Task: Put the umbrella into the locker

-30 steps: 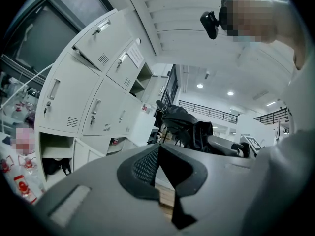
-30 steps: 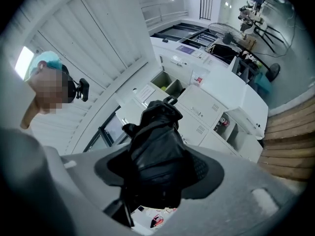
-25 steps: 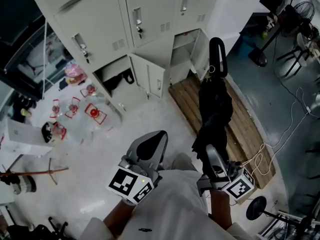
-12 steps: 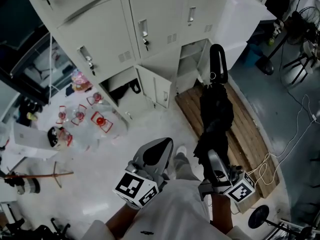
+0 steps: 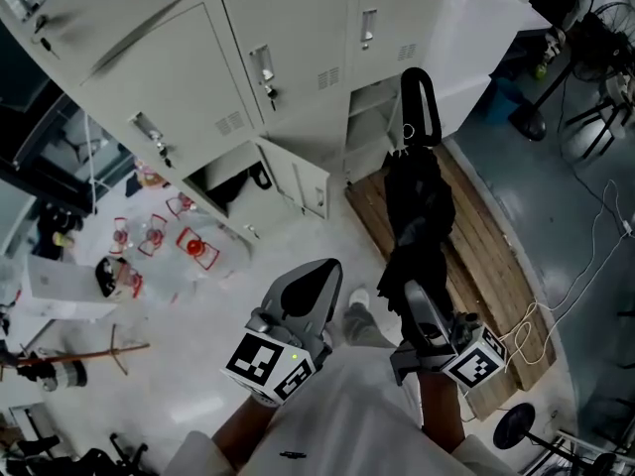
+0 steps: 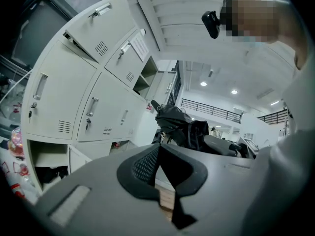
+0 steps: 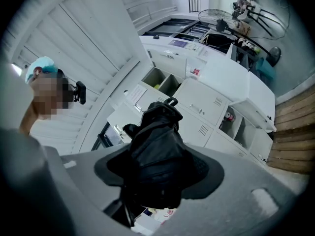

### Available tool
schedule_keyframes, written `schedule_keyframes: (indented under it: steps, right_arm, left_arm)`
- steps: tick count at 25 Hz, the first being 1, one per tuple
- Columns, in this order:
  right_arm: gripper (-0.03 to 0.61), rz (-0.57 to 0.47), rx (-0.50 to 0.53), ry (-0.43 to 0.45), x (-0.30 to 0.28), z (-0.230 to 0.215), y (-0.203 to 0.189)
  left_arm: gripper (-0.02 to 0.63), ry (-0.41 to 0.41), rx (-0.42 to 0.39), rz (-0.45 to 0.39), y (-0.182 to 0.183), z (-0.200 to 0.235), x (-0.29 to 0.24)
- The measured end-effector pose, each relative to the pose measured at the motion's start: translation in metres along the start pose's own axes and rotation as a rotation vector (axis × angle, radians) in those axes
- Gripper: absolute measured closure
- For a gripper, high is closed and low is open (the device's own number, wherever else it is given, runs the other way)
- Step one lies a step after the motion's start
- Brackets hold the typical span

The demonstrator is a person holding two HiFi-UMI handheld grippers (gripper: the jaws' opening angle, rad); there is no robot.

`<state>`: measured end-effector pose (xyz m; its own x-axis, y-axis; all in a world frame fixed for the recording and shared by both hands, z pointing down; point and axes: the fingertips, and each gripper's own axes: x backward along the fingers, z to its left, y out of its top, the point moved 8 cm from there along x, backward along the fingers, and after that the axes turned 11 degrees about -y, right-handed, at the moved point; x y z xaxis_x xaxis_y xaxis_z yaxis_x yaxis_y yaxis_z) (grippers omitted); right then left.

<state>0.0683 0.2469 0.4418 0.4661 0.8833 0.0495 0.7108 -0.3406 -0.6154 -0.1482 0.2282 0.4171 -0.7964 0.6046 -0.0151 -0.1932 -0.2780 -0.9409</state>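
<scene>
Bare floor point(image 5: 298, 256) lies open between the person and the lockers point(image 5: 298, 38). Two bottom compartments stand open: the left compartment point(image 5: 220, 178) holds a dark thing point(image 5: 258, 178), the right compartment point(image 5: 369, 135) a shelf point(image 5: 369, 102). An open door point(image 5: 303, 181) juts out between them. A wooden pallet point(image 5: 486, 246) fronts the right one, and red clutter point(image 5: 189, 246) the left.

A black umbrella point(image 5: 415, 211), folded with its fabric loosely bunched, is clamped at the end opposite its handle by the right tool point(image 5: 415, 300). It points away toward a bank of pale grey metal lockers point(image 5: 298, 48). Its curved black handle point(image 5: 417, 102) shows against an open lower compartment point(image 5: 369, 117). A second low compartment point(image 5: 230, 178) is open too, its door swung outward.
</scene>
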Motion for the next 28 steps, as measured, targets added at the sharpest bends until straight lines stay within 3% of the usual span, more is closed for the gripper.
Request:
schedule_keyframes:
  steps: [18,28]
  right_arm:
    - [0.304,0.039,-0.024,0.042,-0.081,-0.056,0.063]
    - [0.304,0.023,0.081,0.035,-0.094,-0.075,0.099]
  left_arm:
    - [0.595,0.036,-0.022,-0.002,0.017,0.023,-0.108]
    - [0.595,0.101,-0.033,-0.021,0.015,0.027,-0.149]
